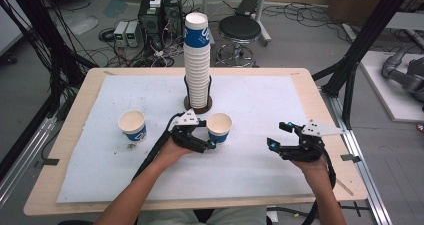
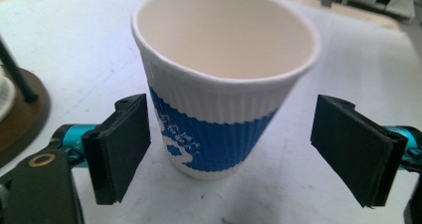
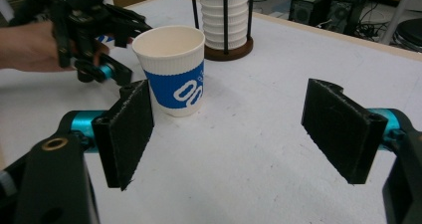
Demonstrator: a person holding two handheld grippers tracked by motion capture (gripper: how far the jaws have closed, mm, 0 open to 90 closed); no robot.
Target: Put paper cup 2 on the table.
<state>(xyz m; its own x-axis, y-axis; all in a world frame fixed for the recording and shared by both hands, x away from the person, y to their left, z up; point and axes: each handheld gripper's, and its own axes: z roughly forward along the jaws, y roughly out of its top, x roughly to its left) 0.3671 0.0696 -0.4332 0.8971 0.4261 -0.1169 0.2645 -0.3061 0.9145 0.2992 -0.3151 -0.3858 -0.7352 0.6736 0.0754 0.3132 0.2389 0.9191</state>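
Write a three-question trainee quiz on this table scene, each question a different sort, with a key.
1. True or false: the left hand-held gripper is shut on the near cup.
2. Multiple choice: how many single cups stand apart from the stack? A one, B two, C four.
3. Fill in: the right hand-held gripper stands ____, with nothing between its jaws.

Key
1. False: its jaws stand apart on either side of the near cup.
2. B: the near cup and the left cup.
3. open
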